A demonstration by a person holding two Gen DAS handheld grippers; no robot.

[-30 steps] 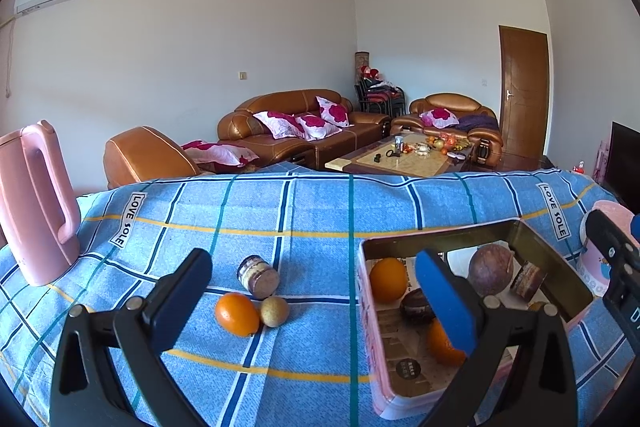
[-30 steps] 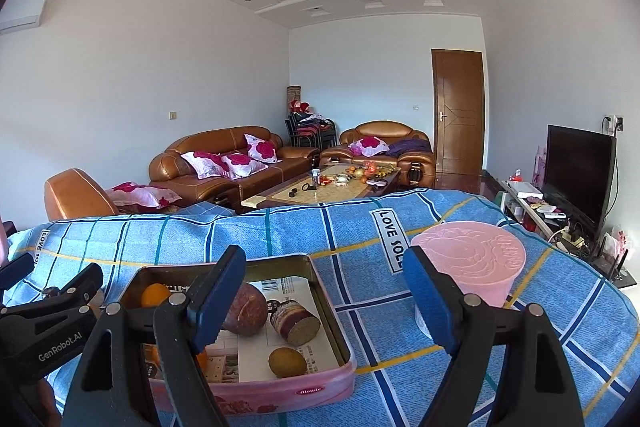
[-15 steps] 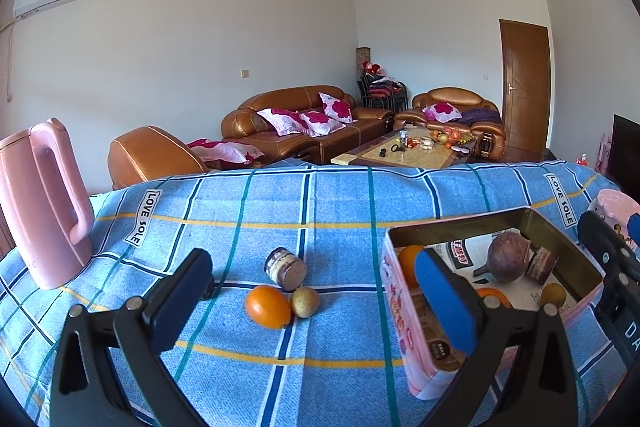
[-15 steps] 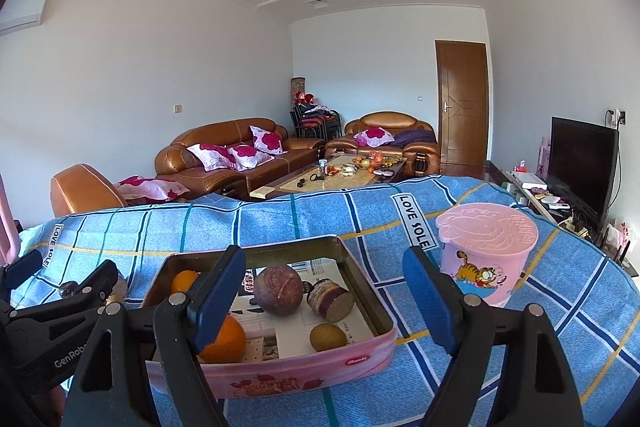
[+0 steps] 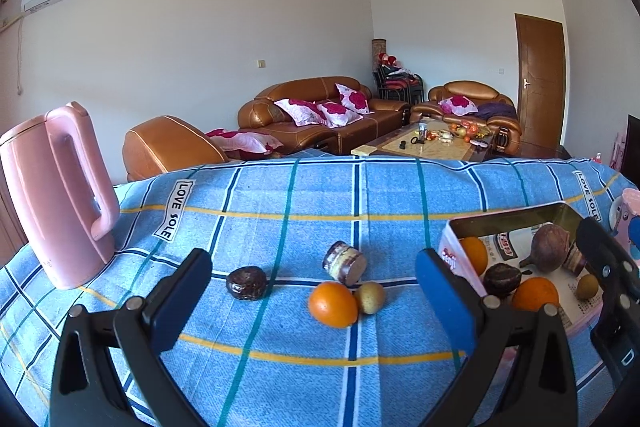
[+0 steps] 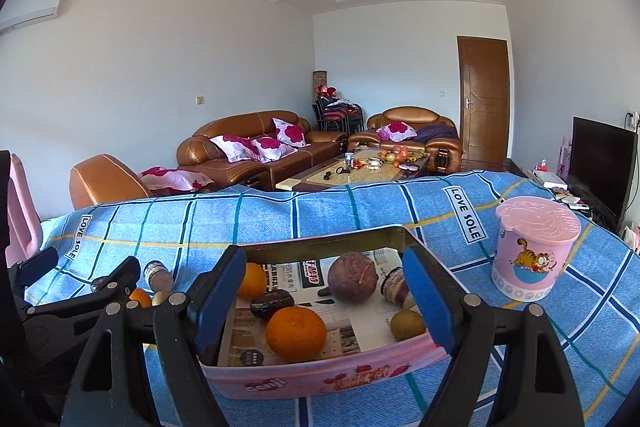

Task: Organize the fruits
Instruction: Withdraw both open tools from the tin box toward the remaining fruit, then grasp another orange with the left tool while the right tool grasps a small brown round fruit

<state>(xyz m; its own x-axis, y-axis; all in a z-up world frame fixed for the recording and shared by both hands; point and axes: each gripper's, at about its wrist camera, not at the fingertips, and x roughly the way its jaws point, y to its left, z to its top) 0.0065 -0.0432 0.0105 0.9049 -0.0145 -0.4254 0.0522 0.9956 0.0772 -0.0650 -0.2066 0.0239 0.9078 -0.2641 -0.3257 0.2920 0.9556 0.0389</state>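
Left wrist view: we hold our left gripper [image 5: 314, 303] spread wide and empty above the blue checked surface [image 5: 280, 199]. Between its fingers, and beyond their tips, lie an orange [image 5: 333, 303] touching a small brownish-green fruit [image 5: 370, 297], with a cut purple piece [image 5: 345, 263] just behind them and a dark round fruit [image 5: 246, 282] off to the left. None of them touches the fingers. A pink kettle [image 5: 56, 195] stands far left.

Right wrist view: our right gripper [image 6: 326, 293] is also spread, pinching nothing, and hovers over the near edge of the pink tray [image 6: 320, 379]. Framed between its fingers inside the tray are an orange at the front [image 6: 296, 334], a second orange behind [image 6: 251, 281], a dark fruit [image 6: 272, 303], a large purple fruit [image 6: 353, 283], a cut purple piece [image 6: 394, 285] and a greenish fruit [image 6: 408, 325]. A pink cup [image 6: 534, 247] stands upright to the right of the tray, apart from it.
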